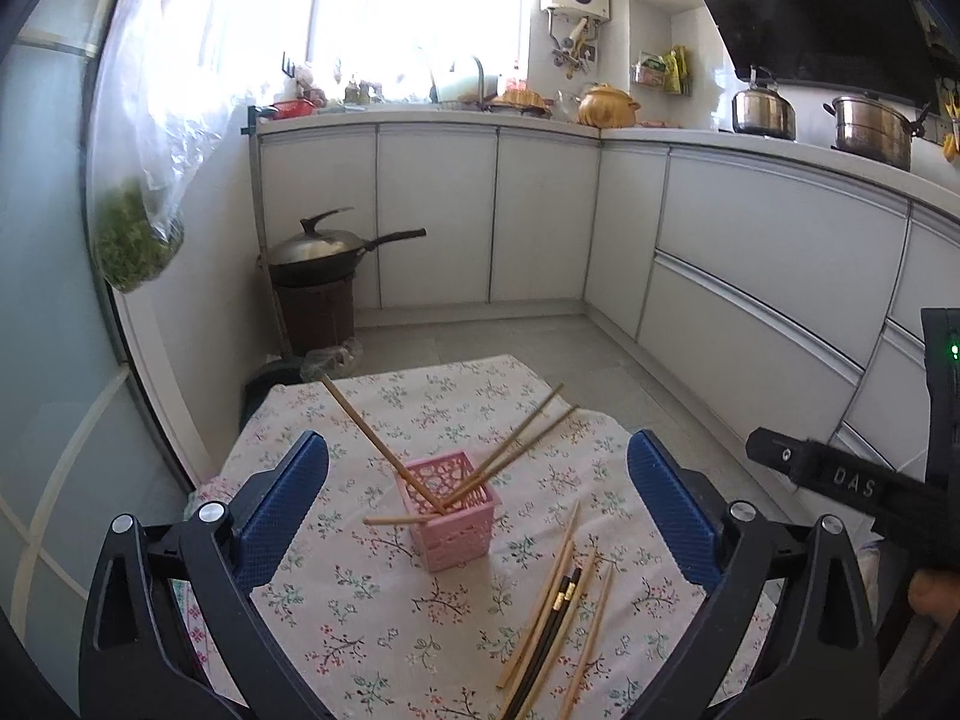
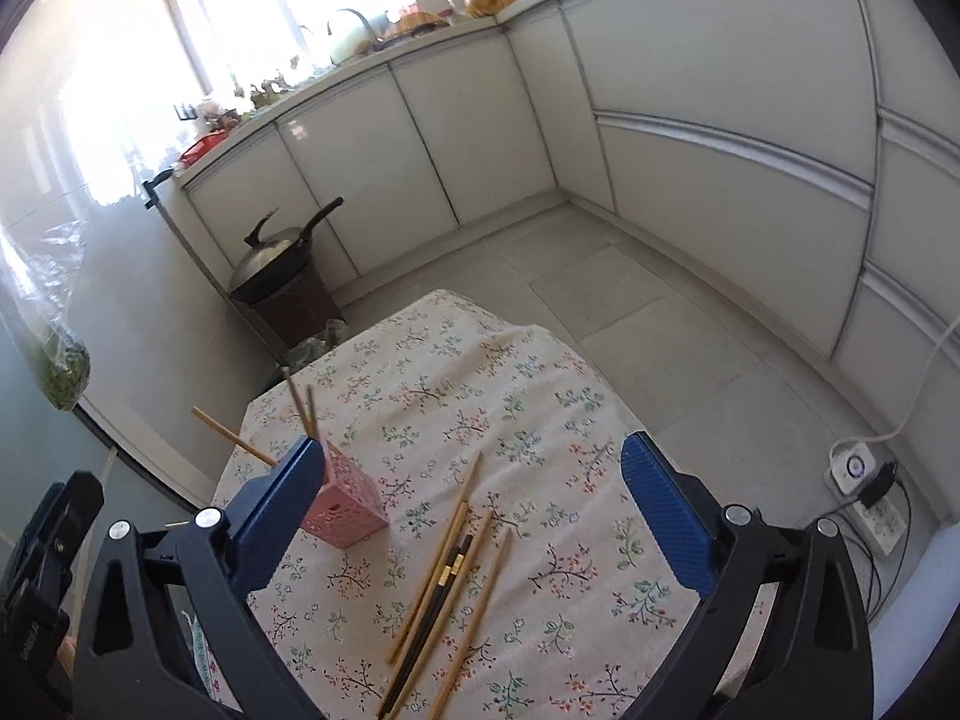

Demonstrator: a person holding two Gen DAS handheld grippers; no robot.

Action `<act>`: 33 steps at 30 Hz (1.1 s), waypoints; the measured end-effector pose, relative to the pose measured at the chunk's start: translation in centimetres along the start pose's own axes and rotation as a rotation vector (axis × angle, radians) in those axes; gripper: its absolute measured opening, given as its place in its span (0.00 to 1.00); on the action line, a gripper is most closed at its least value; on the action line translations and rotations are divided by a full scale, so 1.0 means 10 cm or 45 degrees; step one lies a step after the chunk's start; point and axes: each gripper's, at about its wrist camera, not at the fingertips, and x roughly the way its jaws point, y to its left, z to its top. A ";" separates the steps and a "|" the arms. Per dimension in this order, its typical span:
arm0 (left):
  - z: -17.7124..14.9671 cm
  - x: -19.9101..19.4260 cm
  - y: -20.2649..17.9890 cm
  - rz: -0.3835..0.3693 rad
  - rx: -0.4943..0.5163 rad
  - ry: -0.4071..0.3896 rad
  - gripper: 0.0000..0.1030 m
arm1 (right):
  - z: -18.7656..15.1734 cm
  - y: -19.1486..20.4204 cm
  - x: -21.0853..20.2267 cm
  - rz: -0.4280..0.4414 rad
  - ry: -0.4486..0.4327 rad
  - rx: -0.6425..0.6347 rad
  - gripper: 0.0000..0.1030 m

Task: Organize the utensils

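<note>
Landmark: pink basket (image 1: pixel 451 510), a small openwork plastic holder standing upright on the floral cloth (image 1: pixel 384 618) that covers the counter.
Left gripper (image 1: pixel 477 501): fingers wide apart and empty; in the left wrist view the basket sits between them, untouched.
Chopsticks in basket (image 1: pixel 384 450): four pale wooden ones lean out over its rim at loose angles, one lying low to the left.
Loose chopsticks (image 2: pixel 447 594): a small heap of pale wooden sticks and a dark pair lies flat on the cloth just right of the basket, partly overlapping.
Right gripper (image 2: pixel 474 501): fingers fully apart, nothing held; the heap lies below and between them.
Handling: likely light, stiff, thin; the dark pair looks smoother, so probably slippery.
Where to hold: near the middle of one stick, across its width, clear of its neighbours.
Risk: the light basket may tip if nudged.
</note>
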 end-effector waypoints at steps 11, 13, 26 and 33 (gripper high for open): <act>-0.58 1.14 -0.76 -0.146 0.183 0.526 0.93 | 0.06 -0.88 0.19 0.023 0.169 0.438 0.93; -0.71 1.39 -0.94 -0.161 0.221 0.601 0.93 | 0.06 -0.96 0.22 0.035 0.189 0.481 0.93; -0.81 2.66 -1.09 -0.120 0.282 0.793 0.81 | 0.06 -1.20 0.40 0.114 0.310 0.636 0.93; -0.98 3.03 -1.04 -0.188 0.248 0.910 0.31 | -0.01 -1.17 0.54 0.104 0.375 0.630 0.93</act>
